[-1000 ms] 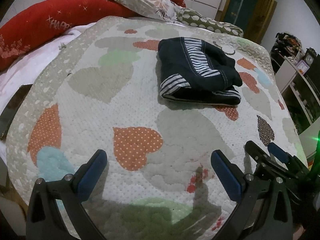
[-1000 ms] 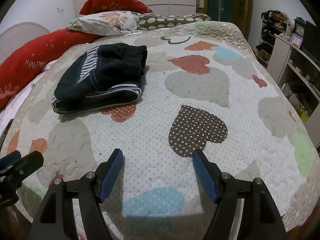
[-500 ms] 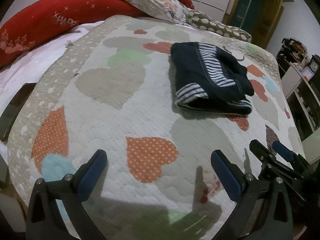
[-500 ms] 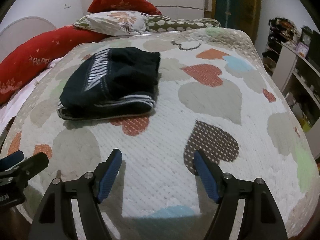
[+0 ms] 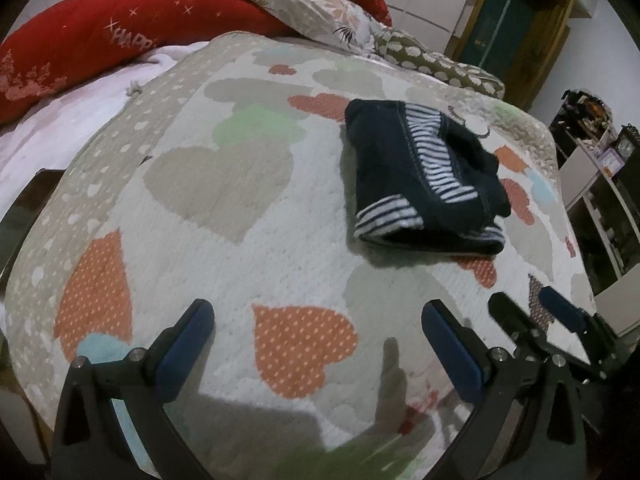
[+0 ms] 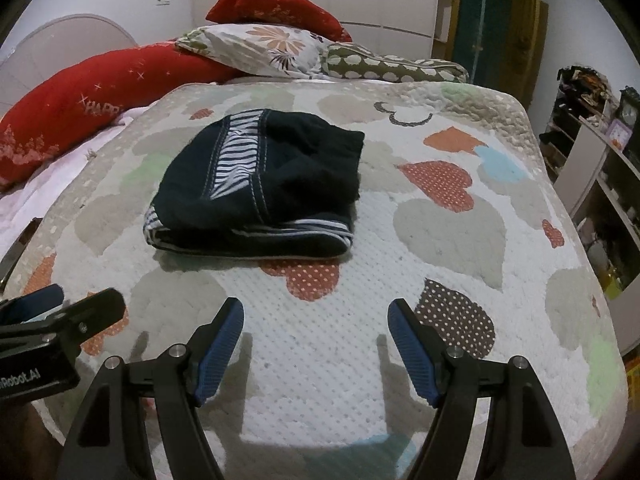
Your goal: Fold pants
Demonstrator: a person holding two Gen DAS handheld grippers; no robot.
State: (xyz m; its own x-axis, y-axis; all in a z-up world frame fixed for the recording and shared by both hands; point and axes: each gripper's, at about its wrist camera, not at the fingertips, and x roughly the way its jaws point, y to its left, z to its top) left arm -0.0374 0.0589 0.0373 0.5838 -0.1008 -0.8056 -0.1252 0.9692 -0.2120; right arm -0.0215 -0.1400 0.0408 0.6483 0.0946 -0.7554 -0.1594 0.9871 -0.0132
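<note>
My left gripper and right gripper both gape empty over the quilt, well short of the pants, which lie folded at the frame's centre. I judge folding done; I'd only press the bundle flat. Pillows sit upper left, shelves right.

Both views are rather dim, with a cool indoor light that seems to come from above and behind the cameras. The fingers throw soft grey shadows forward onto the quilt, and a wide dark shadow covers its near edge. The pants leave a small shadow on their near side. The fisheye lens bends the bed strongly; corners are black. The picture is grainy, slightly soft, with no glare.
</note>
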